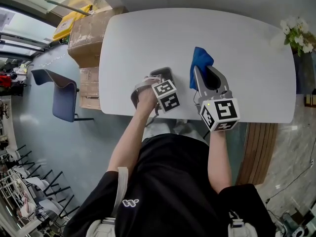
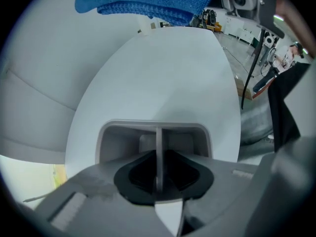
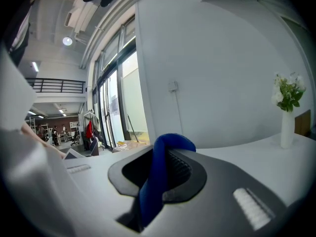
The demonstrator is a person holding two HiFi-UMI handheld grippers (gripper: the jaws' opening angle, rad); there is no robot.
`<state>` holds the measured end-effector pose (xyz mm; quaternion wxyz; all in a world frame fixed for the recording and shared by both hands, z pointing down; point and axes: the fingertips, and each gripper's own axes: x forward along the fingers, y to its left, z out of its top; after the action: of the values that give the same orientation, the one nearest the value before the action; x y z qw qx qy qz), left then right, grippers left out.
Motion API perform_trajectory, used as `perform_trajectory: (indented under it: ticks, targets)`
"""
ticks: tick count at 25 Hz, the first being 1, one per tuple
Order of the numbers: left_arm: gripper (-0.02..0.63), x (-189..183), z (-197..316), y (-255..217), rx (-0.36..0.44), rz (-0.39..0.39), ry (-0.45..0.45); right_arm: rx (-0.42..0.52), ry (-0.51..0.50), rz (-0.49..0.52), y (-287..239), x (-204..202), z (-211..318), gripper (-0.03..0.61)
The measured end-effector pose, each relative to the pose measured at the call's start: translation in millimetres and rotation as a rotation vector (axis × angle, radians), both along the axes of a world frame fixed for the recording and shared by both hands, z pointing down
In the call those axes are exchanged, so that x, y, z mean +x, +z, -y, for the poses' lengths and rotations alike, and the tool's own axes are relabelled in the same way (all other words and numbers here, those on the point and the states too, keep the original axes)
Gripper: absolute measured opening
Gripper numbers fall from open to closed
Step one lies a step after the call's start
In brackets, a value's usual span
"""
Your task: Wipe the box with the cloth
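Note:
A small grey open box (image 1: 166, 73) is held just above the white table (image 1: 237, 43), near its front edge. My left gripper (image 1: 159, 83) is shut on one thin wall of it. In the left gripper view the box (image 2: 118, 137) opens toward the camera, and that wall runs edge-on between the jaws of the left gripper (image 2: 158, 174). My right gripper (image 1: 205, 77) is shut on a blue cloth (image 1: 200, 61), just right of the box. The cloth (image 3: 165, 147) drapes over the jaws of the right gripper (image 3: 160, 174). The cloth (image 2: 148, 1) hangs at the top of the left gripper view.
Cardboard boxes (image 1: 88, 36) stand on the floor left of the table, with a blue chair (image 1: 62, 95) beside them. A vase of white flowers (image 1: 296, 32) sits at the table's far right corner; the vase (image 3: 287, 125) also shows in the right gripper view.

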<state>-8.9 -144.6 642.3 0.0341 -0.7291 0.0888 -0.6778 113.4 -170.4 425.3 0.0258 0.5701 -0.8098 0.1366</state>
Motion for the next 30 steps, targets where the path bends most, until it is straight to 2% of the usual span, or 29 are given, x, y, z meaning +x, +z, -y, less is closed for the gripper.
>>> perform_trajectory:
  ticks: [5,9,12,16,22,27,30]
  targets:
    - [0.061,-2,-4,-5,-0.009,-0.057,0.005,-0.001,-0.009,-0.004,-2,-3,-3,0.054]
    - [0.052,-4,-10,-16,-0.028,-0.171,-0.022,0.001,-0.015,-0.008,-3,-4,-4,0.054]
    - [0.052,-3,-15,-33,-0.05,-0.307,-0.064,0.001,-0.028,-0.01,-3,-7,-5,0.054]
    - [0.052,6,-18,-73,-0.039,-0.547,-0.102,0.011,-0.065,-0.018,-7,-13,-6,0.054]
    - [0.052,6,-22,-132,-0.038,-0.866,-0.133,0.076,-0.183,-0.005,-29,-31,-9,0.054]
    - [0.052,-2,-29,-176,-0.08,-1.105,-0.176,0.174,-0.376,-0.017,-62,-54,-24,0.054]
    - [0.052,-7,-32,-197,-0.112,-1.216,-0.187,0.224,-0.559,-0.033,-81,-73,-44,0.054]
